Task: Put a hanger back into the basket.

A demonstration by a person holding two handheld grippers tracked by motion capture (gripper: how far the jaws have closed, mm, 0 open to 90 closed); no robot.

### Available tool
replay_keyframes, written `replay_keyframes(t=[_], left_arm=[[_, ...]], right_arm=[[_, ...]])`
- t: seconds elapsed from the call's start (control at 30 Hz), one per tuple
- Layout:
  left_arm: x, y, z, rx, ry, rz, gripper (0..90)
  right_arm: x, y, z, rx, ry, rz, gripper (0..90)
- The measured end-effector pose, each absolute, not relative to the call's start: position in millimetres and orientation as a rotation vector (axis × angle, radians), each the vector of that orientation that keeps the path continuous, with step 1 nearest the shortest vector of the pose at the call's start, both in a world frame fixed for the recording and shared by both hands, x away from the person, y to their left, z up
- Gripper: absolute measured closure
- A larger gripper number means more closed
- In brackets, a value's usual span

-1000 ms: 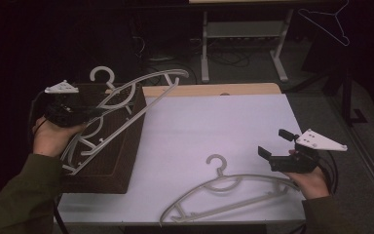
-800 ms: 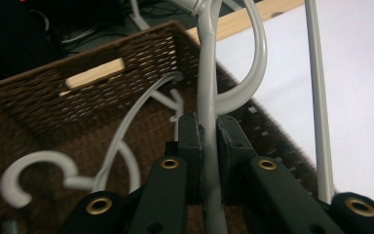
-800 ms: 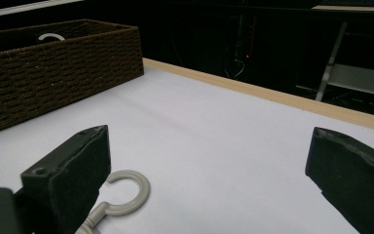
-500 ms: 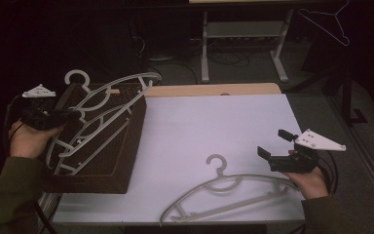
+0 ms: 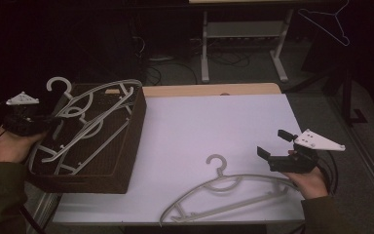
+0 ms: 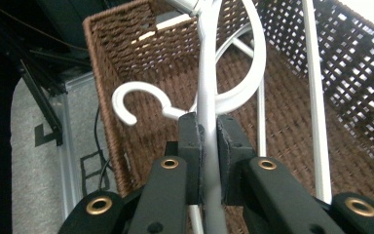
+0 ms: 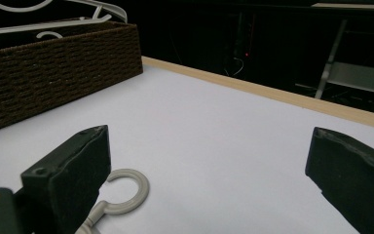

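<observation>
The white bench (image 5: 214,122) carries a brown wicker basket (image 5: 126,161) at its left edge, where the left gripper (image 6: 208,146) has its fingers (image 6: 191,146) clamped tight on a white hanger (image 6: 205,73) lying across the basket. A second hanger (image 5: 224,190) lies on the bench by the right gripper (image 5: 272,148), whose fingers stand wide apart and empty. Released now, the held hanger's hook (image 5: 58,85) juts past the rim and could tip it out.

left gripper (image 5: 53,124) has dragged its white hanger (image 5: 85,119) toward 9 o'clock and a bit lower, so it's now lying down in the wicker basket (image 5: 126,146) rather than tilted across its top; the basket's slid that way too
</observation>
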State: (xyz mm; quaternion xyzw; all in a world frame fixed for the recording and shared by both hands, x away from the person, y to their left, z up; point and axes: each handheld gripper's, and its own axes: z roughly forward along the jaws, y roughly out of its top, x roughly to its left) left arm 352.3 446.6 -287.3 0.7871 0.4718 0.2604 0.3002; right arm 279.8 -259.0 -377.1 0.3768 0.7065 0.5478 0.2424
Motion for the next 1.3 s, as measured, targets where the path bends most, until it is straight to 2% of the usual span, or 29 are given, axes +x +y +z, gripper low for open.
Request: replay_keyframes(t=[0.6,1.2,1.3], left_arm=[[363,454,-304,2.111,1.272,0.705,82.4],[374,448,-340,2.161,1.326,0.618,81.8],[376,449,-342,2.181,1.359,0.556,80.8]], right_arm=[[280,-258,-377,1.028,1.932,1.497,2.1],[280,-258,-378,1.034,1.933,1.496,2.1],[280,-258,-378,1.036,1.932,1.496,2.1]])
